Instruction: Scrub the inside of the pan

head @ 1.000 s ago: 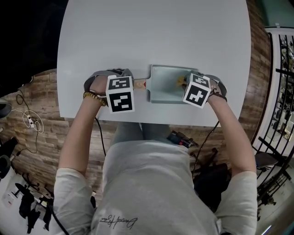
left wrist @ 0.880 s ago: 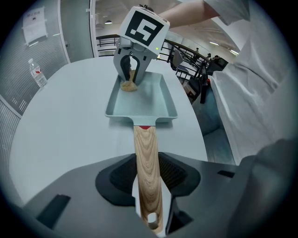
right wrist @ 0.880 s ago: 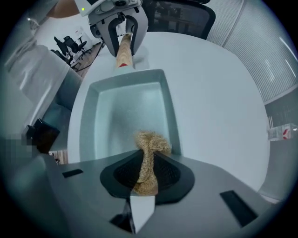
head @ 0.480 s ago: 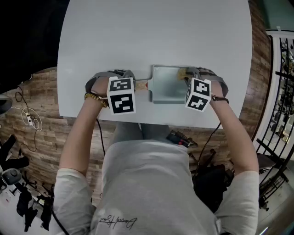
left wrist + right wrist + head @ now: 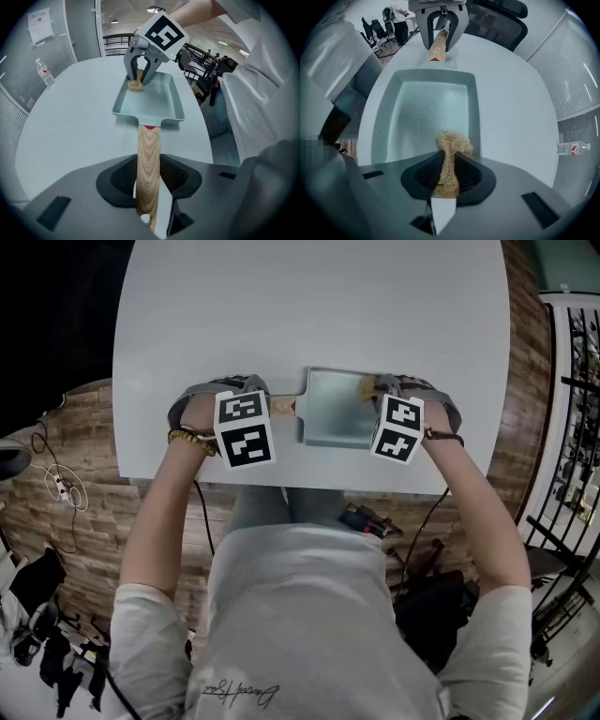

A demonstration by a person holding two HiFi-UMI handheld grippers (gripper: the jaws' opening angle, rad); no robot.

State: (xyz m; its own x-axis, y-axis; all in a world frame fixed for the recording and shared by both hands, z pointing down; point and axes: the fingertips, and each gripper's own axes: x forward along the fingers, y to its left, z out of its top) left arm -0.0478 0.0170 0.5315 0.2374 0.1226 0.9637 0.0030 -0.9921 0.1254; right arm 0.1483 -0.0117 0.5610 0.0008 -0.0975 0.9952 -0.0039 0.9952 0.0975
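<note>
Both grip: left hand-held gripper [image 5: 149, 174] clamps the handle [image 5: 148, 150], right hand-held gripper [image 5: 449, 177] pinches the scrubber [image 5: 453, 144] in the pan [image 5: 423, 108] corner; firm overlapping strokes should work.

Seen from above, the marker cubes [image 5: 246, 430] cover the jaws of the left gripper [image 5: 261, 405] and the right gripper [image 5: 382, 392], and most of the pan's wooden handle [image 5: 284, 407] lies hidden too. At the right edge, the bottle [image 5: 574, 148] label is unreadably small.

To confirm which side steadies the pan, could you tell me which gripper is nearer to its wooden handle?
Left. The left gripper is clamped on the wooden handle; the right gripper holds the scrubber inside the pan, at the end opposite the handle.
</note>
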